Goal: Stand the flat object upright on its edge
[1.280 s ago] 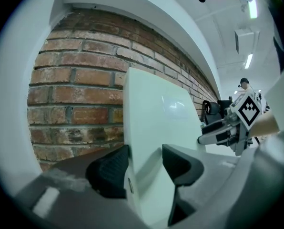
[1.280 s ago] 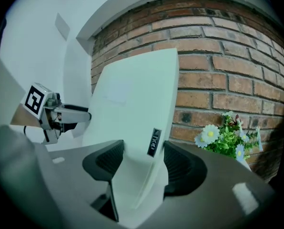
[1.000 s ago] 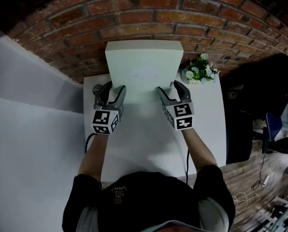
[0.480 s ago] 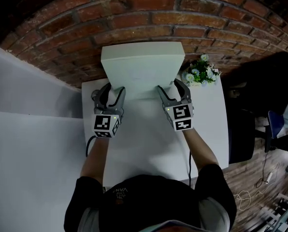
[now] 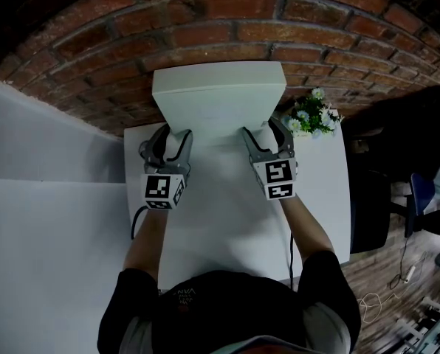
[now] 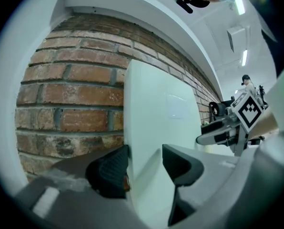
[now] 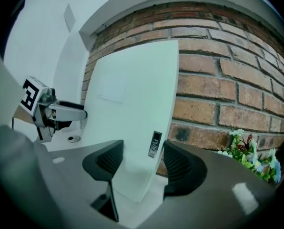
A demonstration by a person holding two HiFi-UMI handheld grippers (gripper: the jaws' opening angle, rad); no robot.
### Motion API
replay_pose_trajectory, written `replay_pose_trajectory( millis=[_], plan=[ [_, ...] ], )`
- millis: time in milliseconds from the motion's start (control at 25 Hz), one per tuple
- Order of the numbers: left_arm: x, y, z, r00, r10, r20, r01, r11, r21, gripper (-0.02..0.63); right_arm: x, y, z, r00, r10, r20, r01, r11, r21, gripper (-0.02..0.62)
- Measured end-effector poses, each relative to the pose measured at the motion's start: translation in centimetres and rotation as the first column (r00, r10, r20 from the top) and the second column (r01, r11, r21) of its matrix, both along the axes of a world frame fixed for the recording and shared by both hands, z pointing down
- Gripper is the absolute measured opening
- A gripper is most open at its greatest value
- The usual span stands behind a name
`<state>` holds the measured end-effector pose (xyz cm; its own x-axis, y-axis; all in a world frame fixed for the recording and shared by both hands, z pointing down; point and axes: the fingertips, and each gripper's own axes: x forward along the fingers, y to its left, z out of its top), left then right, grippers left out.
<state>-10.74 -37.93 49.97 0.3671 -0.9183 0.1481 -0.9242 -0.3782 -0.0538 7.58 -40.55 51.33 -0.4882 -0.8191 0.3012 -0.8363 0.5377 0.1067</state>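
A white flat panel point(image 5: 218, 102) stands tilted on the white table point(image 5: 220, 212), its far edge raised toward the brick wall point(image 5: 205, 28). My left gripper point(image 5: 168, 133) is shut on the panel's left edge and my right gripper point(image 5: 266, 130) on its right edge. In the left gripper view the panel point(image 6: 156, 128) fills the gap between the pads of the left gripper point(image 6: 144, 168). The right gripper view has the panel point(image 7: 132, 94) between the pads of the right gripper point(image 7: 142, 161), with a small label on its edge. The panel's bottom edge is hidden behind the jaws.
A small pot of flowers point(image 5: 312, 115) sits at the table's back right corner, close to the right gripper. The brick wall runs just behind the panel. A dark chair point(image 5: 397, 146) stands right of the table.
The panel has tipped up further, its top edge nearer the wall. Both grippers have moved slightly toward the wall with it, keeping their hold.
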Motion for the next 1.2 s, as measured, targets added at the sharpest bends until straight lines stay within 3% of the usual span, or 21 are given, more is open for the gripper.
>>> replay_pose_trajectory(
  millis=[1200],
  plan=[
    [-0.2, -2.1, 1.1, 1.000, -0.008, 0.006, 0.008, 1.000, 0.015, 0.225, -0.3, -3.0, 0.1, 0.999, 0.006, -0.045, -0.003, 0.998, 0.066, 0.267]
  ],
)
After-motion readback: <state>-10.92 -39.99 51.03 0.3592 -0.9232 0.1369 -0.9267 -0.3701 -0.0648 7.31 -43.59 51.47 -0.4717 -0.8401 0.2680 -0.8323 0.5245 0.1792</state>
